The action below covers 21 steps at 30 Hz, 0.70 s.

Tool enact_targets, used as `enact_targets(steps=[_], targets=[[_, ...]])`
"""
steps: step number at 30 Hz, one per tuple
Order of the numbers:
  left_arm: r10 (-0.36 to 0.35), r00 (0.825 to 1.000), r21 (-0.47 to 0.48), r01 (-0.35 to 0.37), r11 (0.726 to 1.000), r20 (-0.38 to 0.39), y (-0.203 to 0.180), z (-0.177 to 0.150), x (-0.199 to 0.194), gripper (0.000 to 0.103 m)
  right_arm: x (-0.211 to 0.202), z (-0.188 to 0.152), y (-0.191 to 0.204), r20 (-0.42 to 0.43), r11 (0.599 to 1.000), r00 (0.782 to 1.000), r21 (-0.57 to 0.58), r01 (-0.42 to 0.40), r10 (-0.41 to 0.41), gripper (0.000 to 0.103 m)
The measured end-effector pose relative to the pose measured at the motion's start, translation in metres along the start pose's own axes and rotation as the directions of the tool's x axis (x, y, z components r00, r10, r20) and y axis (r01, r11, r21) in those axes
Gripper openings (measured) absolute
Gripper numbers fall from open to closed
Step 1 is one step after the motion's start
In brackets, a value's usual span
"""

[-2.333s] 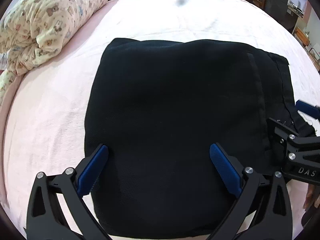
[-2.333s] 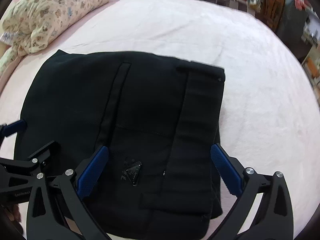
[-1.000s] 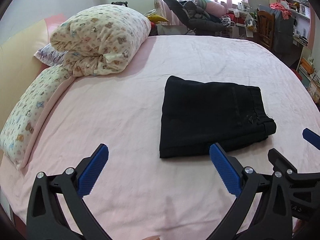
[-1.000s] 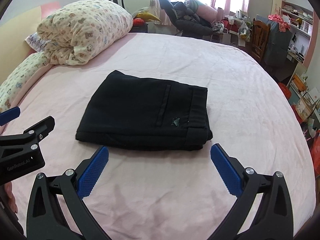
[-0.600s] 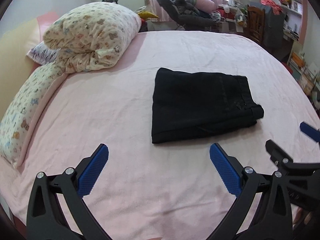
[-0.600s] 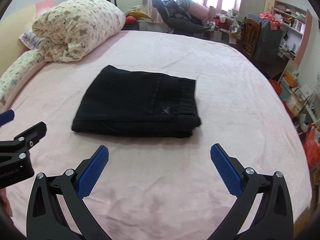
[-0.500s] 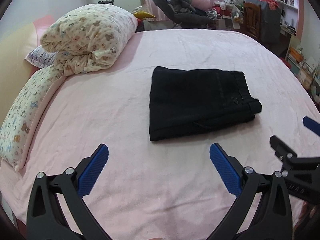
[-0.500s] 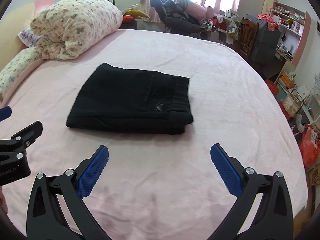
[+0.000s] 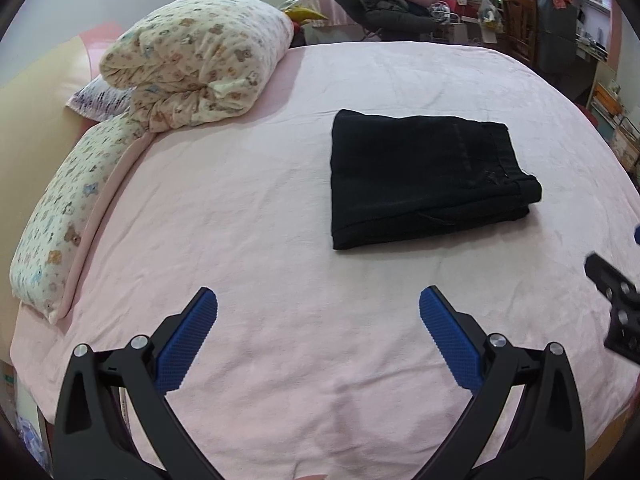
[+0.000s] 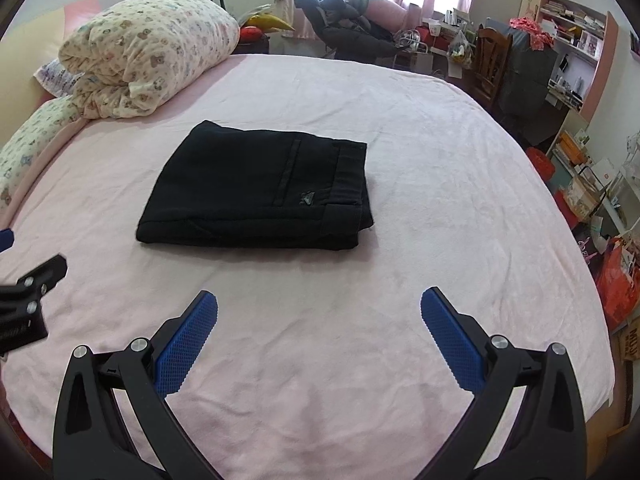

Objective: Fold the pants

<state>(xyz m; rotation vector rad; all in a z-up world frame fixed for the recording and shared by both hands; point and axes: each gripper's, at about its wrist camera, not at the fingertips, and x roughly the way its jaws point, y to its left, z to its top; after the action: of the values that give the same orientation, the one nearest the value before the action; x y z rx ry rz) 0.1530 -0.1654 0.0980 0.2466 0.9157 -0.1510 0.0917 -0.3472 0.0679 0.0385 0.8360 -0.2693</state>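
Left wrist view: we hold our left gripper [image 9: 318, 334] spread apart and empty, well short of the pants [image 9: 424, 176], which lie right of the rolled quilt [image 9: 196, 60].
Right wrist view: our right gripper [image 10: 319, 334] likewise gapes empty; the pants [image 10: 260, 192] sit squarely stacked.
Progress: folding looks finished; we see nothing left.

We see only the tip of the right claw [image 9: 618, 312] at the right edge of the left wrist view, its fingers cut off. Likewise the left claw [image 10: 28, 300] pokes in at the left edge of the right wrist view, its lettering too blurred to read. The folded pants [image 10: 256, 192] hide their inner layers and the small emblem [image 10: 307, 199] is too small to make out. The shelves [image 10: 568, 36] hold clutter we cannot identify. The bed [image 9: 280, 200] runs past the lower edge.
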Motion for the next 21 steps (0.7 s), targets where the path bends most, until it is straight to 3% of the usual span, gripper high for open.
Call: enact_targets(steps=[10, 16, 21], targets=[[-0.003, 1.0, 0.019, 0.003, 1.0, -0.013, 0.001, 0.001, 0.001, 0.101, -0.01, -0.017, 0.013, -0.034, 0.999, 0.999, -0.025, -0.025, 0.024, 0.102], [-0.078, 0.996, 0.005, 0.078, 0.997, -0.053, -0.004, -0.004, 0.005, 0.101, -0.011, -0.019, 0.014, -0.036, 1.0, 0.999, -0.022, -0.022, 0.021, 0.102], [-0.096, 0.994, 0.011, 0.097, 0.995, -0.05, -0.009, -0.005, 0.006, 0.101, -0.011, -0.019, 0.011, -0.032, 1.0, 0.999, -0.023, -0.018, 0.017, 0.102]])
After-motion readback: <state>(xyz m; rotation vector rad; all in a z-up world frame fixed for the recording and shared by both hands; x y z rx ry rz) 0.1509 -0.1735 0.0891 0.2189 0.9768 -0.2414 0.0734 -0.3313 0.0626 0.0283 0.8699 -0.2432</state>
